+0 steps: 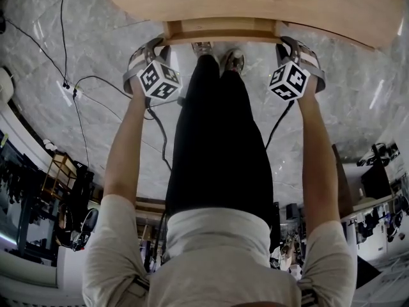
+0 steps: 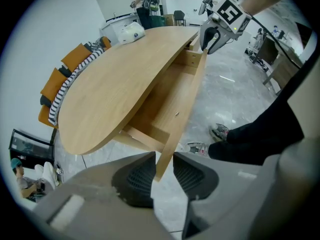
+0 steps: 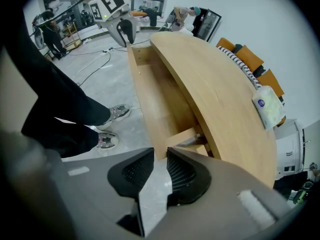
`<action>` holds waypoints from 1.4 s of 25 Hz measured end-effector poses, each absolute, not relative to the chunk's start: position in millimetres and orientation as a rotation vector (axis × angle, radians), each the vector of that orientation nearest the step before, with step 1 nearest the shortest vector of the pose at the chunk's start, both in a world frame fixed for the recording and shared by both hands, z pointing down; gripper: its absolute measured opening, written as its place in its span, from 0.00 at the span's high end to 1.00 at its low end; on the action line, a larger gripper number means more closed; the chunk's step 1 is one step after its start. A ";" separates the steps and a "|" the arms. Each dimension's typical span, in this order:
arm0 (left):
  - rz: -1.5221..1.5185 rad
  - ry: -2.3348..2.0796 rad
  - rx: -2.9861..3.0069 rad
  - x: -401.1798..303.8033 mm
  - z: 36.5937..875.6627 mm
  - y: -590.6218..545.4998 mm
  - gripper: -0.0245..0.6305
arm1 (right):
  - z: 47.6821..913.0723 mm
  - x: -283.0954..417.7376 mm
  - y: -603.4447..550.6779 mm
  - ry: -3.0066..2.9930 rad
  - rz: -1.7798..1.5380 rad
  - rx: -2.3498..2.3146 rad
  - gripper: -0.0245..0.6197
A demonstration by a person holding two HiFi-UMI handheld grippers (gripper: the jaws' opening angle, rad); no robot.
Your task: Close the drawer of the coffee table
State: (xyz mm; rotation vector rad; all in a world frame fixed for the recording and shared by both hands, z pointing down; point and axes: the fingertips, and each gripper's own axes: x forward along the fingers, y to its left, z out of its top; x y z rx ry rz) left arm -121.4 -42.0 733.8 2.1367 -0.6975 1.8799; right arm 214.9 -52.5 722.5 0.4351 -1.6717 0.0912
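The light wood coffee table (image 1: 255, 2) stands at my feet with its drawer pulled out. The drawer front (image 1: 220, 37) runs between my two grippers. My left gripper (image 1: 156, 43) points down at the panel's left end. In the left gripper view its jaws (image 2: 164, 159) straddle the drawer front (image 2: 185, 114), and the board fills the gap at the tips. My right gripper (image 1: 294, 43) holds the other end; its pads (image 3: 160, 156) close round the panel's end (image 3: 142, 99). Each gripper view shows the other gripper far along the panel: the right one (image 2: 210, 36) and the left one (image 3: 125, 34).
My legs and shoes (image 1: 217, 139) stand between the arms, close to the drawer. Cables (image 1: 77, 88) trail over the marble floor at left. A white packet (image 3: 267, 106) lies on the tabletop. A sofa with orange cushions (image 2: 65, 79) sits behind the table, and people stand further back.
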 end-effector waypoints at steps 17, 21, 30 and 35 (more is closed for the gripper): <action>1.843 -0.718 2.120 -120.9 731.2 -46.7 0.76 | 720.7 215.8 -61.0 -1.637 0.113 0.510 0.82; 1.831 -0.731 2.116 -120.5 732.3 -52.5 0.75 | 721.0 216.5 -67.7 -1.621 0.074 0.506 0.82; 1.825 -0.735 2.121 -121.7 731.4 -55.2 0.75 | 720.3 215.0 -70.5 -1.607 0.061 0.514 0.82; 1.818 -0.761 2.114 -122.0 731.7 -61.9 0.75 | 720.6 215.2 -76.6 -1.599 0.050 0.532 0.81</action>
